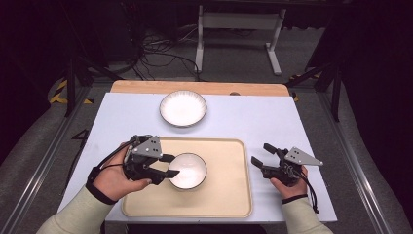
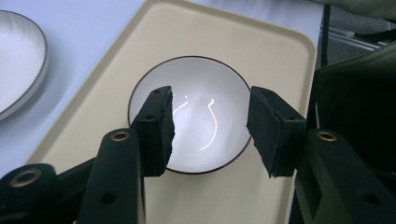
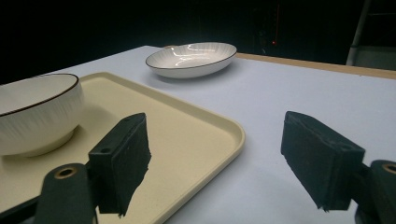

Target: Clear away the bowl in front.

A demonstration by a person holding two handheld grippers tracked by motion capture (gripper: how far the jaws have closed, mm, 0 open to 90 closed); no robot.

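A white bowl (image 1: 188, 170) with a dark rim stands on the cream tray (image 1: 229, 195). My left gripper (image 1: 170, 165) is open at the bowl's left edge, its jaws held above the bowl (image 2: 201, 112) and apart from it. A white ribbed plate (image 1: 183, 108) lies on the white mat beyond the tray. My right gripper (image 1: 262, 154) is open just right of the tray, with nothing between its jaws. In the right gripper view the bowl (image 3: 37, 112) is at the left on the tray (image 3: 196, 135) and the plate (image 3: 191, 58) lies farther back.
The white mat (image 1: 272, 117) covers a wooden table whose bare strip (image 1: 199, 87) shows at the far edge. A table frame and cables lie on the floor beyond. A dark drop borders the tray's right side in the left gripper view.
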